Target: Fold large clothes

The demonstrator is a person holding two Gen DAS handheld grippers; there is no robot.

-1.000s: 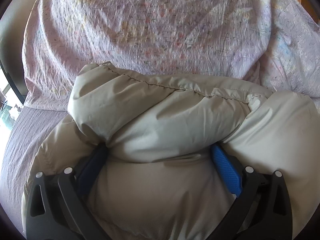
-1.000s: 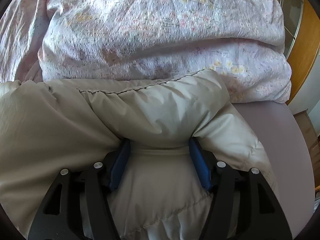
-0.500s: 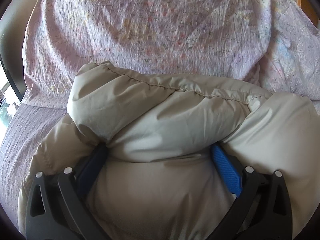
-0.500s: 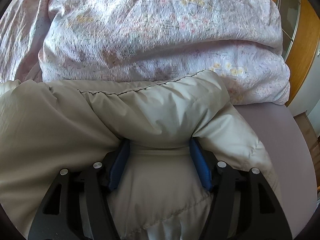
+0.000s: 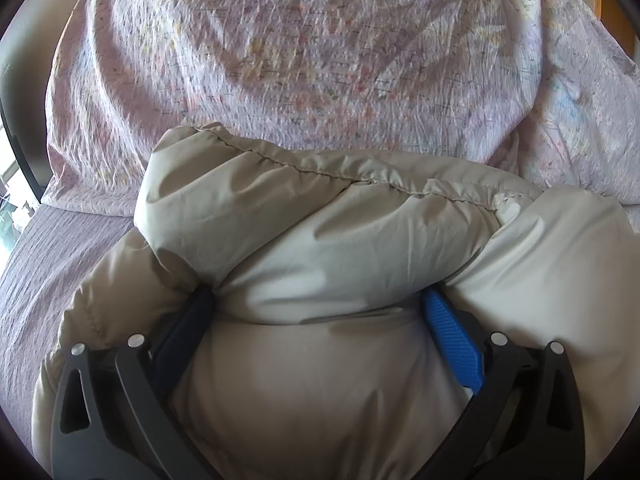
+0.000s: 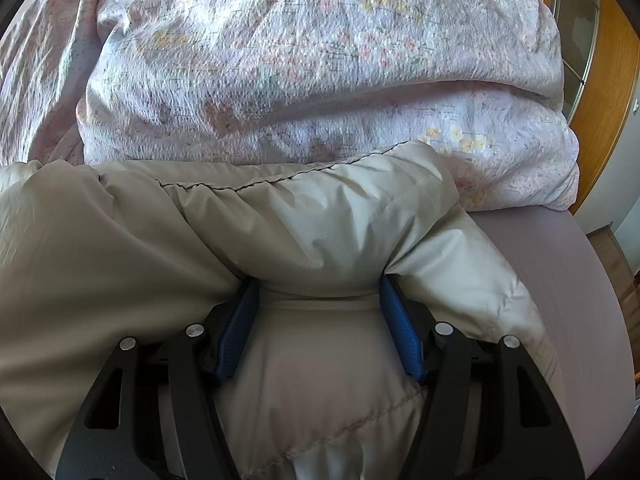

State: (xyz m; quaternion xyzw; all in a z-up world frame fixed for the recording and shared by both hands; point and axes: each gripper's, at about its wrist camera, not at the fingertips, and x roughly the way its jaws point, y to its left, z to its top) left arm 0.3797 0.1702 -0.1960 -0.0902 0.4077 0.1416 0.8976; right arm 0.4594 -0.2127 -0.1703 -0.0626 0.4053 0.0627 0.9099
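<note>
A beige puffy jacket (image 5: 312,236) lies bunched on a bed; it also fills the lower part of the right wrist view (image 6: 304,224). My left gripper (image 5: 320,308) is shut on a thick fold of the jacket near its left end, blue pads pressed into both sides. My right gripper (image 6: 318,300) is shut on a thick fold near the jacket's right end, its blue pads (image 6: 400,332) squeezing the padding. The stitched hem (image 5: 320,168) runs along the top of the held roll. The fingertips are hidden in the fabric.
A pink floral duvet (image 5: 304,60) is heaped right behind the jacket (image 6: 320,60). The mauve bedsheet shows at the left (image 5: 44,264) and at the right (image 6: 560,280). A wooden wardrobe door (image 6: 608,92) stands at the far right.
Both grippers keep their hold. The jacket and grippers have shifted slightly; more bedsheet shows at the left of the left wrist view.
</note>
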